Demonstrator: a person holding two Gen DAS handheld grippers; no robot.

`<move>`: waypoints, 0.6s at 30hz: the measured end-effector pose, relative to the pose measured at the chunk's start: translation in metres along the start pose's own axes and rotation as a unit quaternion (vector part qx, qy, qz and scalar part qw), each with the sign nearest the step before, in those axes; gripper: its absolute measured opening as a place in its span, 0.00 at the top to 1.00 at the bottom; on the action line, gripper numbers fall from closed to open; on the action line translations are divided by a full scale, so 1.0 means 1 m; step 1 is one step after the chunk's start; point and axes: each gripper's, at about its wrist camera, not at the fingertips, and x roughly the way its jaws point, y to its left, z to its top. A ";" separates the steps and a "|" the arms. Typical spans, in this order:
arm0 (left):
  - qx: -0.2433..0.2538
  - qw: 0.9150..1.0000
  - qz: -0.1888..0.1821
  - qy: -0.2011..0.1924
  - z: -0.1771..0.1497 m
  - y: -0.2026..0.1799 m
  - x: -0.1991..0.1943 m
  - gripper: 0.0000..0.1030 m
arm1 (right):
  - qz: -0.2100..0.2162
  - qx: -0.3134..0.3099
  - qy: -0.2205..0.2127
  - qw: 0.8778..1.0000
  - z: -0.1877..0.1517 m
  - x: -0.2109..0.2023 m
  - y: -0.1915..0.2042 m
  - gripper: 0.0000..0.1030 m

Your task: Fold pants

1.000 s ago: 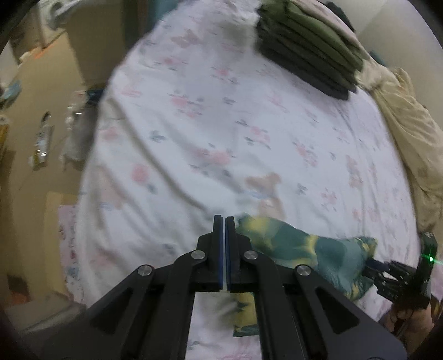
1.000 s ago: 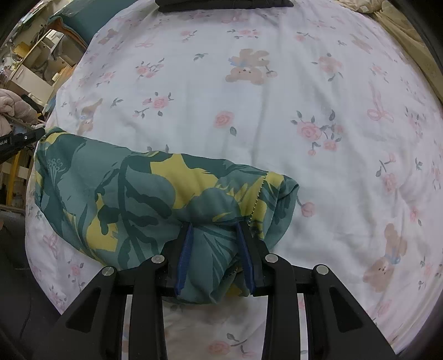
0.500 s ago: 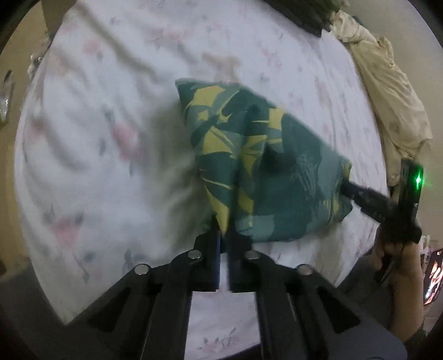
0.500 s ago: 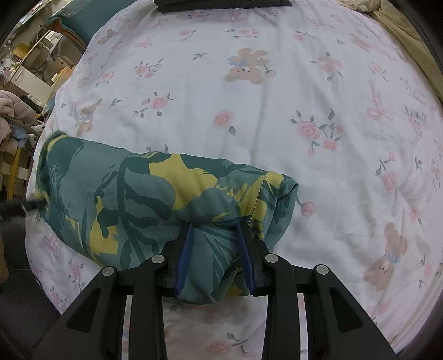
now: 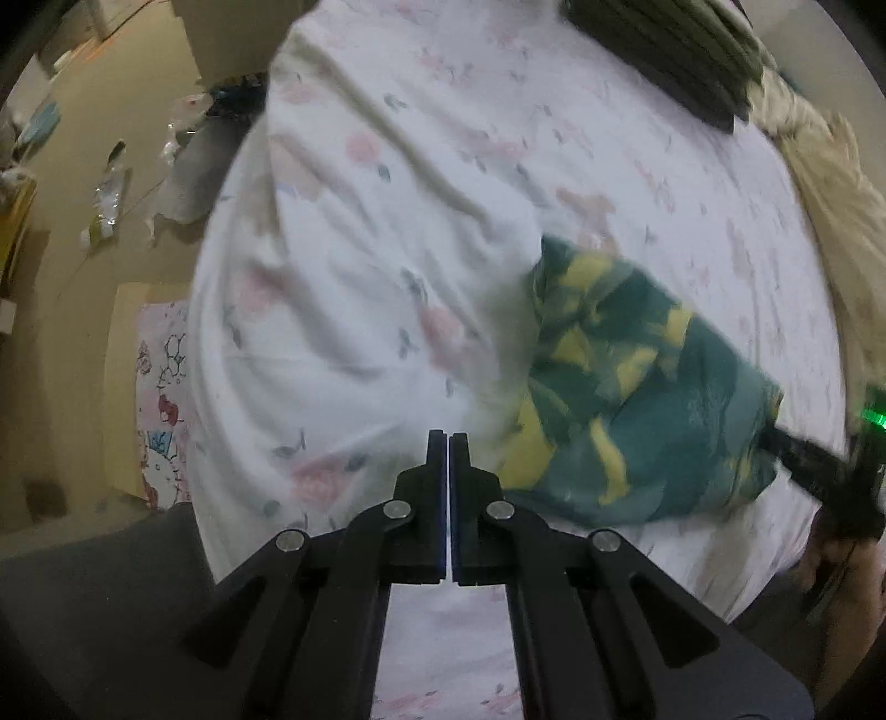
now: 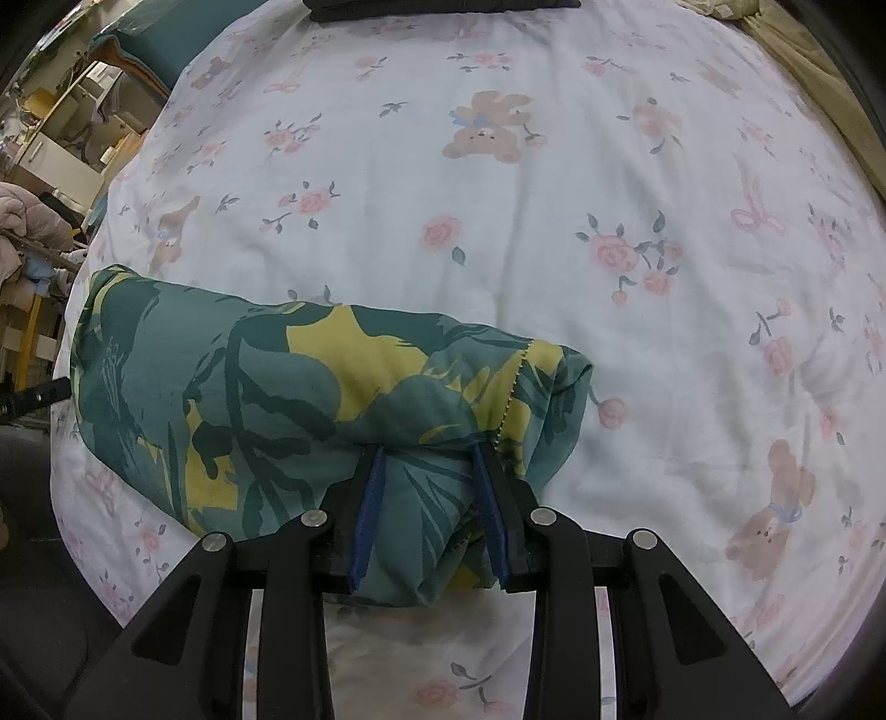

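The pants (image 6: 288,399) are green with yellow leaf print, folded into a thick bundle on the bed near its front edge. They also show in the left wrist view (image 5: 637,399). My right gripper (image 6: 429,451) holds the bundle's near right end, with cloth bunched between its blue pads. My left gripper (image 5: 447,437) is shut and empty, just left of the pants over bare sheet. The right gripper shows at the right edge of the left wrist view (image 5: 819,471).
The bed sheet (image 6: 554,221) is white with pink flowers and bears. A stack of dark folded clothes (image 5: 675,50) lies at the far side. A beige blanket (image 5: 830,183) runs along the right. The floor at left holds litter (image 5: 105,199) and a cartoon mat (image 5: 163,404).
My left gripper has swung away from the pants to the left and no longer holds their edge. The pants bundle lies lower on the sheet. The right gripper has kept its grip.
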 end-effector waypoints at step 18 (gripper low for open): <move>-0.041 0.983 -0.161 -0.079 0.055 -0.028 0.005 1.00 | 0.002 -0.004 -0.002 1.000 0.000 0.001 -0.001 0.66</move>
